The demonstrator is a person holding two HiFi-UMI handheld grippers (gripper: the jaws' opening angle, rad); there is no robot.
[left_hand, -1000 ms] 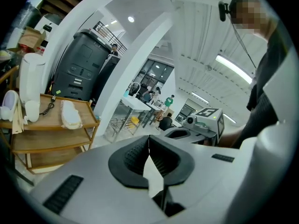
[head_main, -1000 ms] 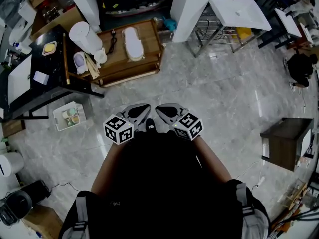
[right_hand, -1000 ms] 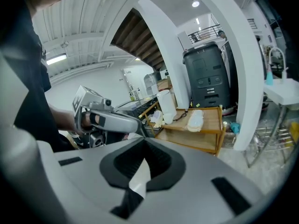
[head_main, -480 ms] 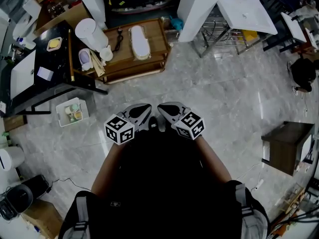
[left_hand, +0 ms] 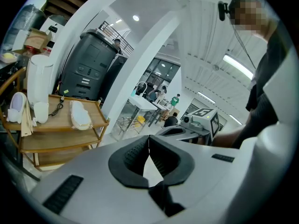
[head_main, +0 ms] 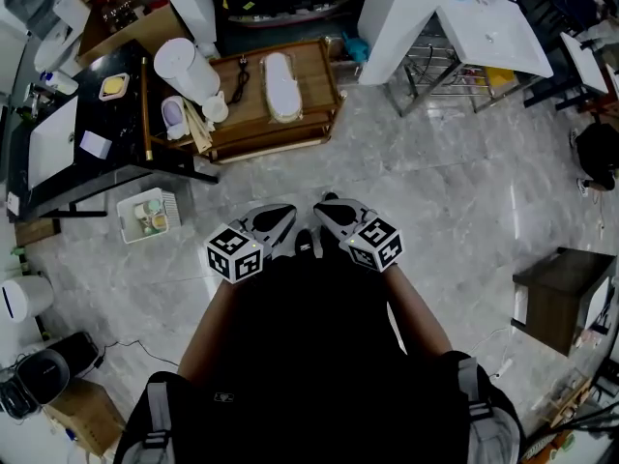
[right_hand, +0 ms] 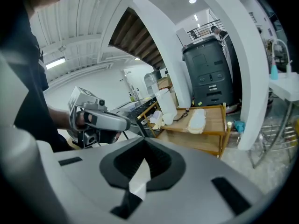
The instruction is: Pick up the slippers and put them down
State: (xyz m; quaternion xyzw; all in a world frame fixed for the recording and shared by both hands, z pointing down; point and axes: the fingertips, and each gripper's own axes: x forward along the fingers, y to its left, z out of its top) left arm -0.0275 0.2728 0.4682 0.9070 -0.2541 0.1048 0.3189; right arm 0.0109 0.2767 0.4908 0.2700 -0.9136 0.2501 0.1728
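Observation:
A white slipper (head_main: 281, 85) lies flat on the top shelf of a wooden cart (head_main: 314, 66), far ahead of both grippers. It shows too in the left gripper view, slipper (left_hand: 79, 115), and the right gripper view, slipper (right_hand: 196, 119). A second pale slipper (head_main: 174, 114) stands on edge at the cart's left end, beside a tall white container (head_main: 187, 69). My left gripper (head_main: 280, 217) and right gripper (head_main: 326, 209) hover side by side over the floor, close to my body. Both are shut and hold nothing; left gripper (left_hand: 149, 139), right gripper (right_hand: 144, 143).
A black table (head_main: 58, 162) stands at the left with a white basket (head_main: 145, 215) on the floor by it. A white pillar (head_main: 397, 8), a metal rack (head_main: 435, 66) and a white table (head_main: 493, 27) are at the back right. A dark low table (head_main: 561, 283) is at the right.
The cart and the floor around it have slid down and right in the head view as the person steps nearer. Both grippers stay shut and have edged forward together.

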